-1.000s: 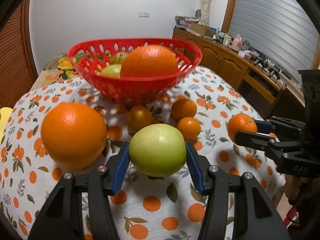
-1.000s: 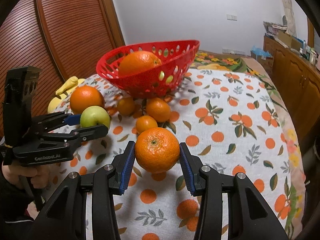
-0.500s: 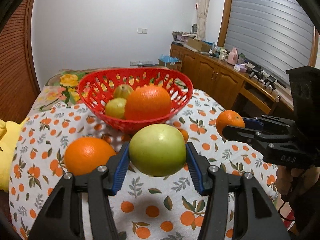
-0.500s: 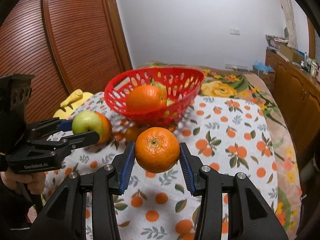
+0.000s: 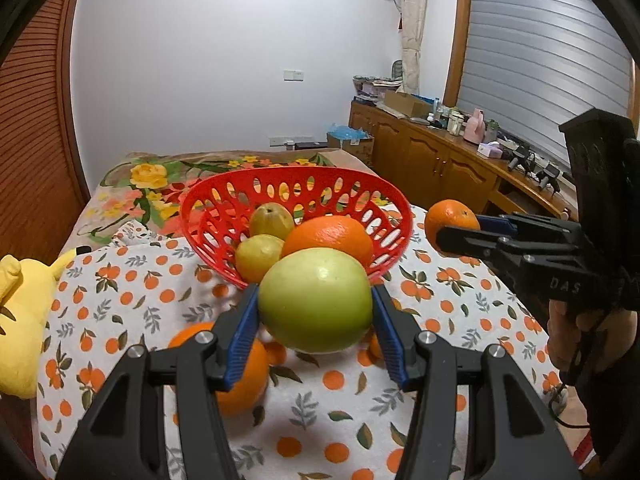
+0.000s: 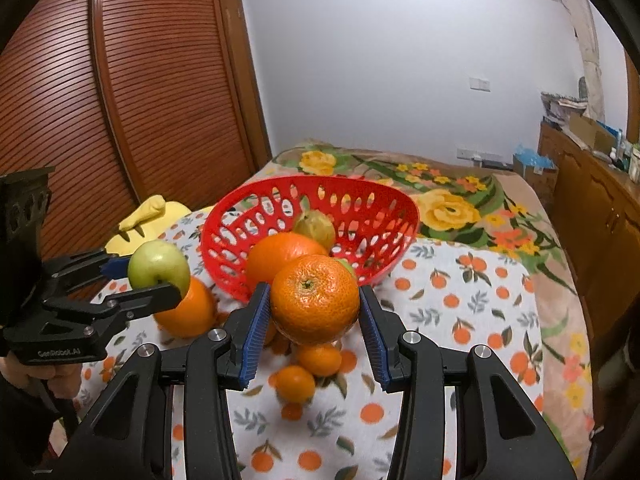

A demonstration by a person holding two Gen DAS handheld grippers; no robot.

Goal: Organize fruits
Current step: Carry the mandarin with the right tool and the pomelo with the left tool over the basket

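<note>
Green apple [image 5: 315,299] hides part of the red basket [image 5: 208,216]'s near rim

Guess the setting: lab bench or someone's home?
Most likely a home, perhaps a bedroom: a floral quilt under the orange-print cloth, louvred wooden doors and a cluttered wooden sideboard along the wall.

a white wall [image 5: 224,80] stands behind, slatted wooden doors [image 6: 120,92] at one side, wooden cabinets [image 5: 432,160] beneath a shuttered window [image 5: 540,60].
</note>
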